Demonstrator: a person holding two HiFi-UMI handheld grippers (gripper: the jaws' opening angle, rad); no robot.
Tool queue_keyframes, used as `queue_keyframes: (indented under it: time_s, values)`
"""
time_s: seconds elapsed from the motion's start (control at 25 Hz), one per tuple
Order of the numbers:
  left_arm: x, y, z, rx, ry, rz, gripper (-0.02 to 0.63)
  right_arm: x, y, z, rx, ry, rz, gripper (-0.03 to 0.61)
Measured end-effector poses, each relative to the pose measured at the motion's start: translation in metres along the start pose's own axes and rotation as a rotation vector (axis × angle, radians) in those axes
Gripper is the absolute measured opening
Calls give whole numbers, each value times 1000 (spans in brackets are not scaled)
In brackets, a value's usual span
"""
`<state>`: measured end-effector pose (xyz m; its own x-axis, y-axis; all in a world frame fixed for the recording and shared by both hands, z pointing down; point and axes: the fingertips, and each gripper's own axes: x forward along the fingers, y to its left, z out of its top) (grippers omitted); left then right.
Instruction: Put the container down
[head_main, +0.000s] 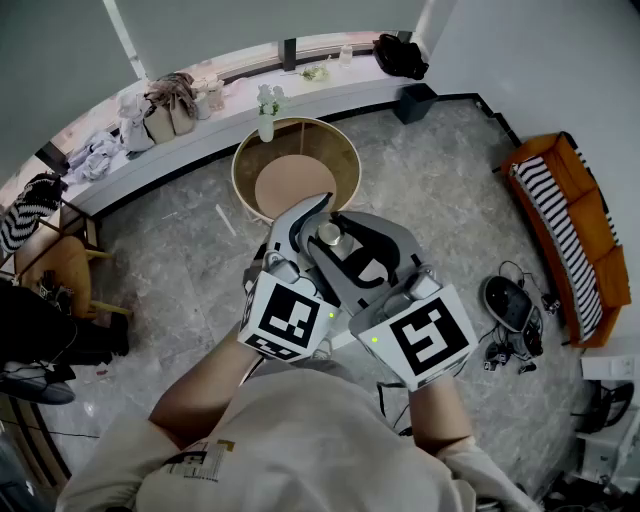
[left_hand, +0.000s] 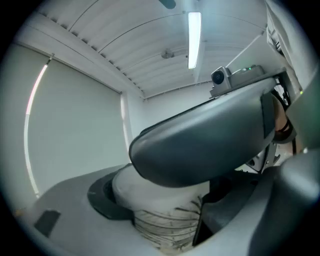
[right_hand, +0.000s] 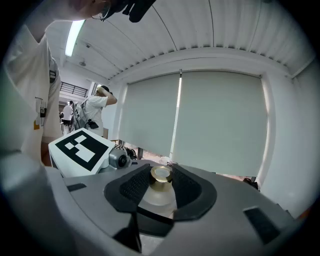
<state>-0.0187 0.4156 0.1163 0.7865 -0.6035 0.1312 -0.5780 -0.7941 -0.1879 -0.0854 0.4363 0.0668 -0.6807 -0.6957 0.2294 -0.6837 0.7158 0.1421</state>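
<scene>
A small frosted container (head_main: 328, 235) with a gold cap is held in the air between both grippers, in front of my chest. My right gripper (head_main: 347, 247) is shut on it. In the right gripper view its black pads (right_hand: 131, 187) press the neck just under the gold cap (right_hand: 161, 174). My left gripper (head_main: 316, 226) stands wide around the body. In the left gripper view the line-patterned body (left_hand: 162, 227) lies between the jaws, close to the left pad (left_hand: 102, 200), with a dark gap on the other side. A jaw of the right gripper (left_hand: 200, 150) crosses above it.
Below and beyond the grippers stands a round wooden table (head_main: 345, 150), with a vase of flowers (head_main: 266, 118) at its far rim. An orange sofa (head_main: 590, 250) is at the right, cables and a device (head_main: 510, 305) lie on the floor, and a chair (head_main: 55, 260) is at the left.
</scene>
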Motion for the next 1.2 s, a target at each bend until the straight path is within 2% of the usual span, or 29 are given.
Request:
queue_keyframes:
  time_s: [0.76, 1.2]
  values:
    - [35, -8, -3, -1, 14, 13, 365, -11, -31, -15, 8, -9, 11, 138]
    - [67, -32, -1, -2, 30, 62, 365, -40, -57, -34, -3, -22, 50, 139]
